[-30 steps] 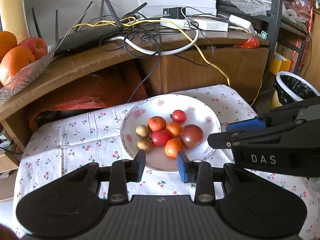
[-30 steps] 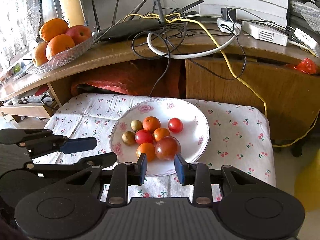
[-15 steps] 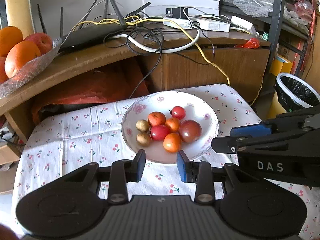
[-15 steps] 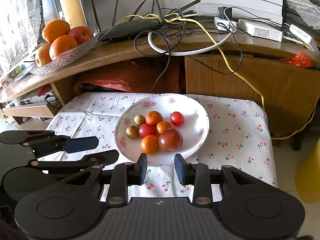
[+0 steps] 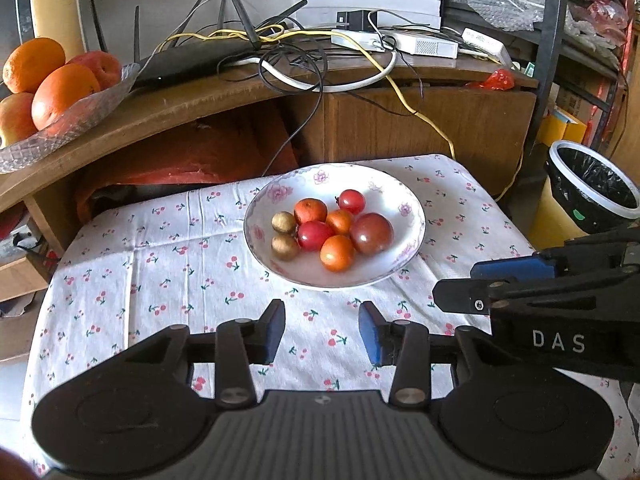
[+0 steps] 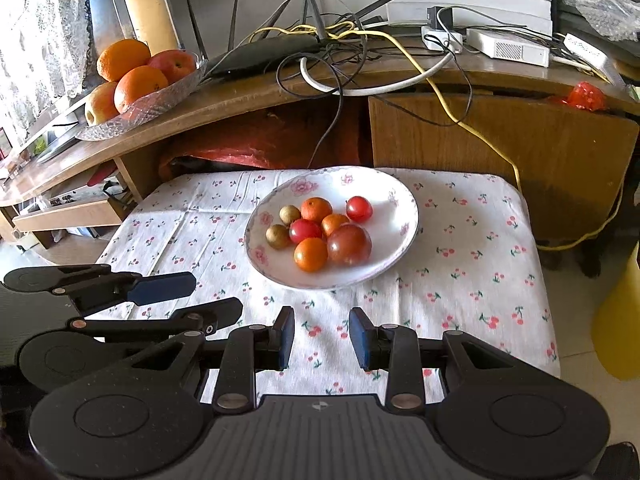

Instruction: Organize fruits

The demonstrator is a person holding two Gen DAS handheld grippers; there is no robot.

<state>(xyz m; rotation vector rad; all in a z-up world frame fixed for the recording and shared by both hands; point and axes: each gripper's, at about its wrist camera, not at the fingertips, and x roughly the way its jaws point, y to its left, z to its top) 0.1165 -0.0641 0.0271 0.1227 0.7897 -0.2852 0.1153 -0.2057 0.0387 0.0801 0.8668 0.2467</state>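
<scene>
Both grippers — left gripper point(image 5: 322, 330), right gripper point(image 6: 322, 336) (empty) — near plate point(image 5: 408, 200).

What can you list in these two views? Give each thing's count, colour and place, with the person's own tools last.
plate: one, white with pink flowers, on the cloth, centre.
small fruits: eight on the plate; three orange, two red, one larger dark red, two brown.
cloth: one, white with cherry print, covering the low table.
glass dish: one, clear, on the wooden shelf, far left.
big fruits: oranges and apples piled in the dish; count unclear.
router: one, black, on the shelf among cables.
bin: one, black liner, far right on the floor.
left tool: black, blue pads, open, empty.
right tool: black, blue pads, open, empty.
</scene>
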